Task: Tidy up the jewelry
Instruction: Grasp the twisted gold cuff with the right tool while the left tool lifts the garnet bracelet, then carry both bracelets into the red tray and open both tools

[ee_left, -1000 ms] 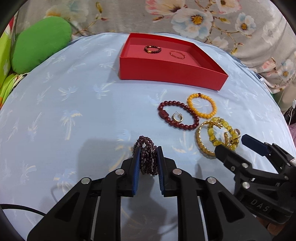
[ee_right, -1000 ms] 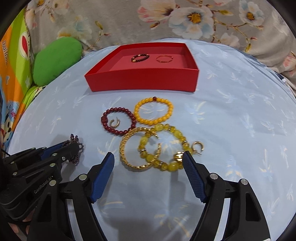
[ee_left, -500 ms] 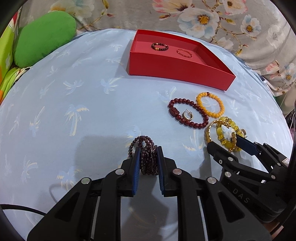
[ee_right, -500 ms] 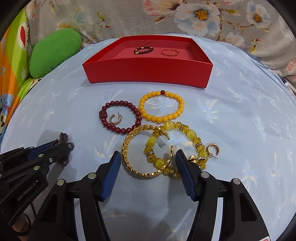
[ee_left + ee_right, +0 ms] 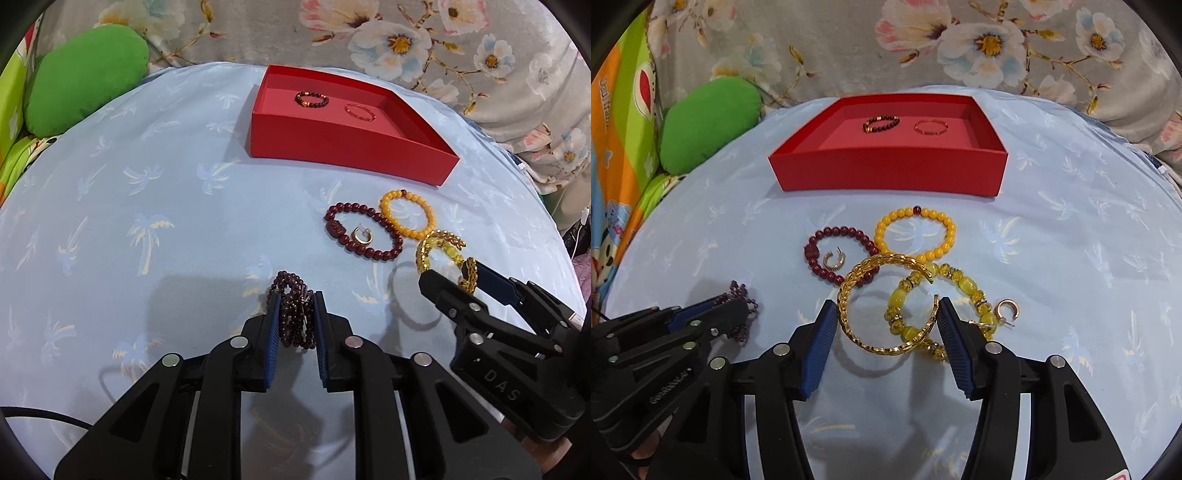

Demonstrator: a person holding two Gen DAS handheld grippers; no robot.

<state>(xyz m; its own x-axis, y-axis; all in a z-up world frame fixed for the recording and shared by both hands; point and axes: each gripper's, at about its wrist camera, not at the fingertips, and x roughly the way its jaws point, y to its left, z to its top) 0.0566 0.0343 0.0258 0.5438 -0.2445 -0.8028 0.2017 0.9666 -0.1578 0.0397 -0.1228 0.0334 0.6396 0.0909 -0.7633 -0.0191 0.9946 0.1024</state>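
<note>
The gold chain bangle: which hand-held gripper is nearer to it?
Right. The right hand-held gripper has its fingers on both sides of the gold chain bangle; the left hand-held gripper is off to the left, shut on the dark purple bracelet.

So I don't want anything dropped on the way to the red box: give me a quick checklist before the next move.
1. Left gripper shut on the dark purple bead strand: ok.
2. Right gripper fingers straddle the gold bangle: ok.
3. Bangle firmly clamped: cannot tell.
4. Bangle free of the yellow-green bead bracelet: not ok, they overlap.
5. Red box has room beside its two bracelets: ok.
</note>
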